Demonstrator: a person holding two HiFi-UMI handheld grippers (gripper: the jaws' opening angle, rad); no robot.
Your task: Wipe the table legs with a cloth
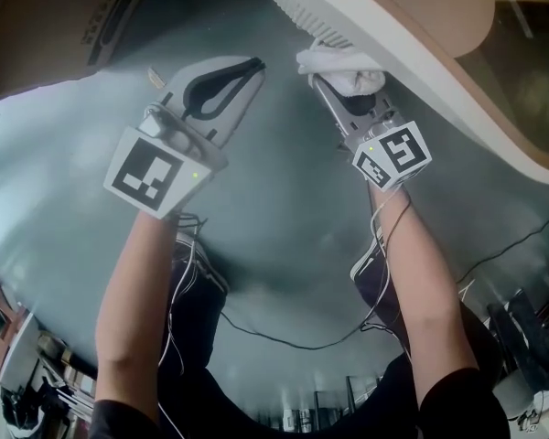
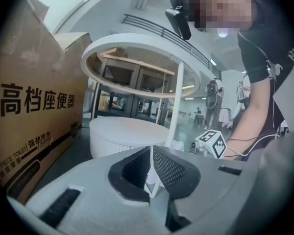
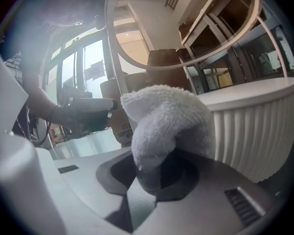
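Nearest the head camera: two bare forearms (image 1: 421, 282), thin cables (image 1: 284, 337) trailing from them, each arm ending in a gripper with a square-marker cube.

On the person's right side, right gripper (image 1: 348, 88) (image 3: 154, 180), fingers (image 3: 115, 173) clenched on a wad of white terry cloth (image 1: 341, 67) (image 3: 166, 126). Dark pads pressed into its lower part, most of the wad bulging out beyond the tips. Held low beside the round white table (image 1: 412, 53) (image 2: 132, 39), under the edge of its ring-shaped top and close to the ribbed round base (image 2: 127, 136) (image 3: 257, 126).

From the right gripper view, thin white table leg (image 2: 176, 102) (image 3: 113, 67) upright just to the left of the cloth; touching or a little apart, impossible to say. From the left gripper view, the same leg running from ring top down to base, with the right gripper's marker cube just beside its foot.

On the left side, left gripper (image 1: 254, 67) (image 2: 151, 173), fingers (image 2: 172, 168) closed tip to tip, mesh-textured pads meeting along a narrow seam, nothing grasped between them. Held off to the left of the cloth, apart from table and leg, pointed toward the base.

Beyond, to the left, a large cardboard box (image 1: 64, 16) (image 2: 34, 116) printed with black Chinese characters, standing near the base on the glossy grey floor (image 1: 284, 208).
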